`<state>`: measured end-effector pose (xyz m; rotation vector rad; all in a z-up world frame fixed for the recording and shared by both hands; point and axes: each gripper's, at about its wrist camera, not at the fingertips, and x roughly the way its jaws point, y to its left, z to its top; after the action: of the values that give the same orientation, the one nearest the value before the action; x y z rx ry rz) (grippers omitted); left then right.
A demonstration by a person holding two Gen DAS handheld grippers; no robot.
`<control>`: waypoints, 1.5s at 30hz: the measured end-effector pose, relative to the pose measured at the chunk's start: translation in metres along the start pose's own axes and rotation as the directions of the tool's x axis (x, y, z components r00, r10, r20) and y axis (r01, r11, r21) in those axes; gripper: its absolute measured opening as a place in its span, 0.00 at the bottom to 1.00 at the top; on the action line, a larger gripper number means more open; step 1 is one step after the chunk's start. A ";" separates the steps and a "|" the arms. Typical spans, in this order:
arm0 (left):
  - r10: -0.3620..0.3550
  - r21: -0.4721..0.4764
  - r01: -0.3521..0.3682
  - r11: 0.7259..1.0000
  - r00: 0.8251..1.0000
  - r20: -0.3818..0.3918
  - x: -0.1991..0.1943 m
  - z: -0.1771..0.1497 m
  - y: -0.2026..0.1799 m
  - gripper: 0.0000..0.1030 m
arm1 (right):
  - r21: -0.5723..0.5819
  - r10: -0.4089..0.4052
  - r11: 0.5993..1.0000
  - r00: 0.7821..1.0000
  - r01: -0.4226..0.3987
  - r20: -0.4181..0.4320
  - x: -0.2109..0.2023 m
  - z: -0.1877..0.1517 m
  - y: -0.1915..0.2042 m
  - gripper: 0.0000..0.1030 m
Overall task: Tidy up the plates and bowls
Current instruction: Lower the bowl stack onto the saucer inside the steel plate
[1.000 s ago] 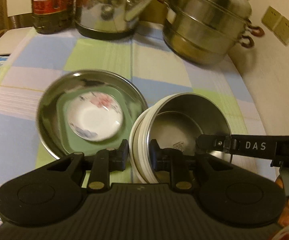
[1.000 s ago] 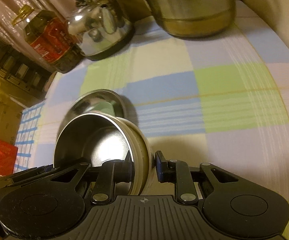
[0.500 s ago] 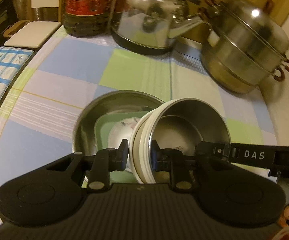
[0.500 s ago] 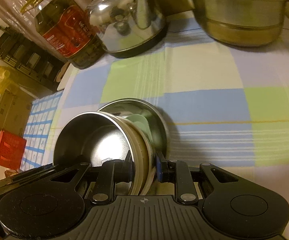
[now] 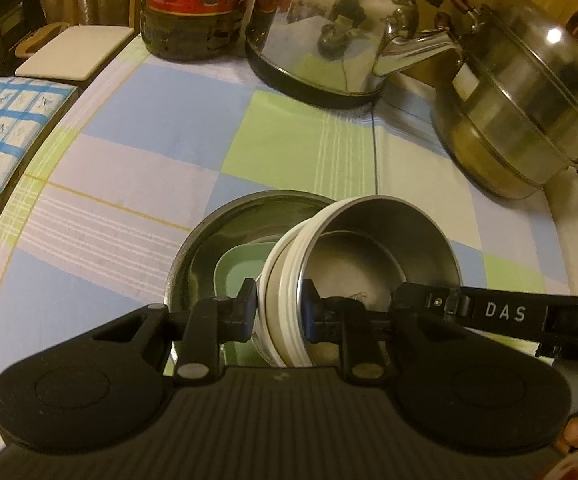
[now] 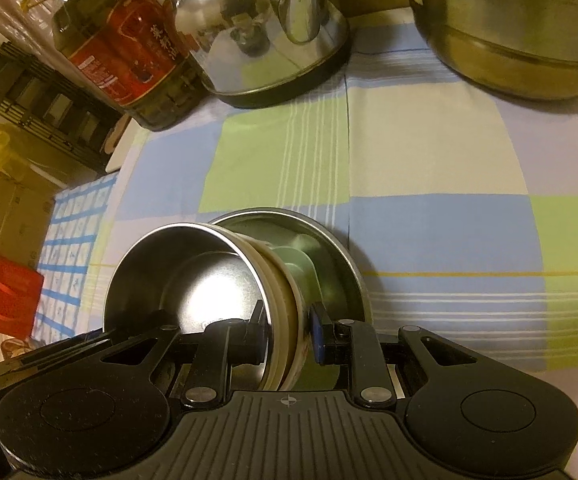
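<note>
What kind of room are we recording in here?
Most likely a home kitchen or dining area. A steel kettle, a stacked steamer pot and a large cooking-oil bottle stand on a table under a checked tablecloth.

Checked tablecloth (image 5: 161,128), kettle (image 5: 329,28), steamer pot (image 5: 529,92), oil bottle (image 5: 193,4), steel basin (image 5: 193,256)

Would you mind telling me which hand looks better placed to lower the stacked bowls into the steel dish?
Neither alone, probably. The left tongs and right tongs clamp opposite rims of the bowls, which hang tilted over the dish and green plate, so both should lower together.
</note>
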<state>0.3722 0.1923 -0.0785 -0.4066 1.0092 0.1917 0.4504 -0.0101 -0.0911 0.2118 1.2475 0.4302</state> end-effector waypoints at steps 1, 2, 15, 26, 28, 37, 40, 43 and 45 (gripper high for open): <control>0.001 -0.002 -0.001 1.000 1.000 -0.003 0.002 0.000 0.001 0.19 | 0.001 -0.002 1.000 1.000 0.002 -0.003 0.001 0.000 0.000 0.21; 0.002 -0.003 -0.002 1.000 1.000 -0.006 0.003 0.000 0.002 0.19 | 0.004 -0.003 1.000 1.000 0.003 -0.007 0.003 0.000 0.001 0.21; 0.002 -0.016 -0.003 1.000 0.999 -0.034 0.016 0.002 0.007 0.19 | 0.019 -0.015 1.000 1.000 0.016 -0.024 0.016 0.002 0.000 0.21; -0.001 -0.030 0.000 1.000 0.999 -0.047 0.021 0.003 0.008 0.19 | 0.035 -0.006 0.999 0.999 0.008 -0.034 0.021 0.002 -0.004 0.21; -0.003 -0.035 0.002 0.999 0.999 -0.047 0.021 0.003 0.010 0.19 | 0.035 -0.003 0.999 0.999 0.004 -0.035 0.021 0.002 -0.005 0.21; -0.005 -0.040 0.004 0.999 0.999 -0.033 0.020 0.001 0.011 0.19 | 0.029 0.008 1.000 0.999 -0.007 -0.032 0.022 0.001 -0.007 0.21; -0.003 -0.038 0.002 0.999 1.000 -0.029 0.020 0.000 0.011 0.19 | 0.028 0.012 1.000 0.999 -0.011 -0.031 0.022 0.000 -0.008 0.21; -0.003 -0.037 0.002 0.999 1.000 -0.026 0.020 0.000 0.010 0.19 | 0.025 0.018 1.000 0.999 -0.017 -0.028 0.022 0.000 -0.009 0.21; -0.006 -0.040 0.005 0.999 1.000 -0.028 0.020 0.001 0.011 0.19 | 0.023 0.023 0.999 0.999 -0.023 -0.026 0.022 -0.001 -0.009 0.21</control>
<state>0.3794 0.2021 -0.0977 -0.4497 1.0332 0.2024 0.4568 -0.0092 -0.1142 0.2405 1.2766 0.4402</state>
